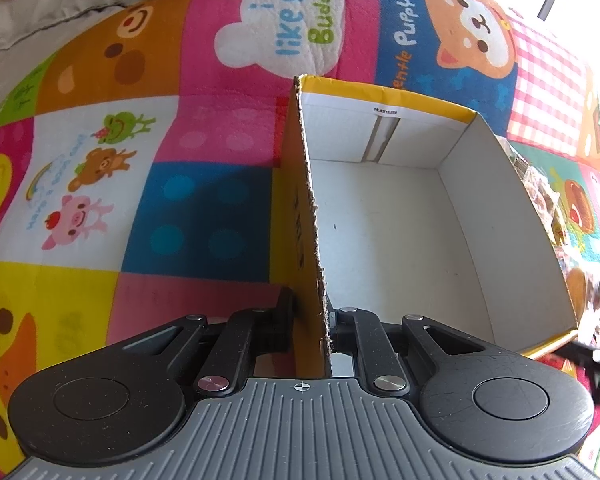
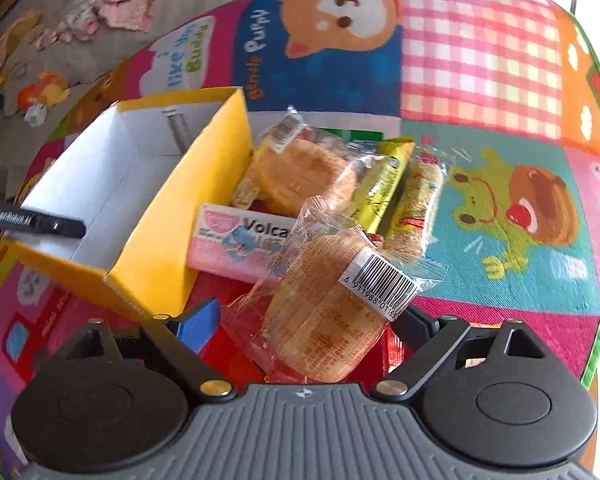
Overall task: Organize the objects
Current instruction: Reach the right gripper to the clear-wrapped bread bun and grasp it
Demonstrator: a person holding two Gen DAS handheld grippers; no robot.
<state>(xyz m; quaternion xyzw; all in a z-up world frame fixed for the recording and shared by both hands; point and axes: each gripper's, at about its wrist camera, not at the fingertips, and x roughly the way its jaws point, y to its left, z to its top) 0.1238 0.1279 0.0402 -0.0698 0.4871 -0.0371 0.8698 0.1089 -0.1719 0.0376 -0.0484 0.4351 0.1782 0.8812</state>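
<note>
Clear crinkly plastic is what's pinched in the right claw (image 2: 320,328): a wrapped rice cracker packet (image 2: 320,312) with a barcode sticker, held narrow between the two sides and lifted a bit above the rest of the snack pile. The left claw (image 1: 310,320) is clamped shut on the near-left wall of the yellow cardboard box (image 1: 400,216), one finger outside, one inside, so the box is being steadied.

Step in hand, by the look of it: first snack picked, about to be carried over. The box's white inside is bare, so the sorting is judged to be barely started. The next move calls for the packet to be swung left over the box's right wall and let go low inside, without the wall being clipped or the left claw's fingers being hit.

Just beside the box's right wall, on the colourful play mat (image 2: 480,60), more is waiting: another cracker packet (image 2: 300,172), a pink box reading "Volca…" (image 2: 236,244), a yellow-green stick pack (image 2: 384,184) and a sesame-looking bar (image 2: 416,204).

Hard to make out: something red and something blue are hidden under the held packet and can't be identified. The pink box's name is cut off by the wrapper. In the left wrist view the snack pile is squashed at the right edge and blurred.
</note>
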